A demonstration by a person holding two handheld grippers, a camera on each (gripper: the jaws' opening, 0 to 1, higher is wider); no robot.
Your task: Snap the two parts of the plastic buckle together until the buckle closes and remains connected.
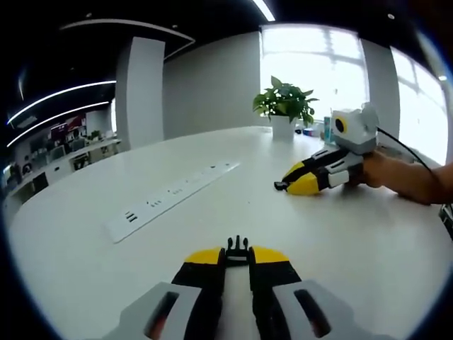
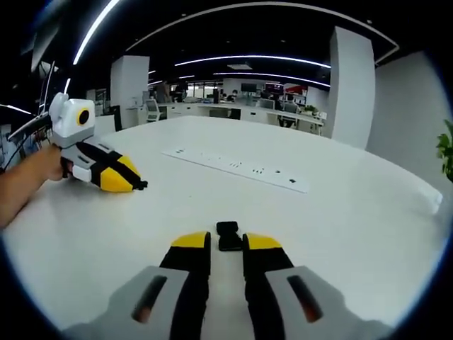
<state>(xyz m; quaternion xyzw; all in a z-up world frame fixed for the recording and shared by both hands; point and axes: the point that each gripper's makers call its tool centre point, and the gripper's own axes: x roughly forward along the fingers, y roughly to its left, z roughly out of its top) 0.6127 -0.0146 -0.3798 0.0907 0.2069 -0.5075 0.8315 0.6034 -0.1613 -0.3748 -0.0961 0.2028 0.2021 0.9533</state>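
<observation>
My left gripper (image 1: 238,256) is shut on the black pronged half of the buckle (image 1: 238,248), whose prongs stick out past the yellow tips. Between the tips of my right gripper (image 2: 228,242) sits the black socket half (image 2: 228,235), and the jaws are shut on it. Seen from the left gripper view, the right gripper (image 1: 283,185) hovers low over the white table (image 1: 340,241) at the far right, with a hand behind it. In the right gripper view, the left gripper (image 2: 139,185) is at the far left with a small black piece at its tip. The two halves are well apart.
A long white power strip (image 1: 170,195) (image 2: 241,168) lies flat on the table between the grippers. A potted plant (image 1: 284,106) and small bottles stand at the table's far edge by the window. Office desks and pillars stand beyond the table.
</observation>
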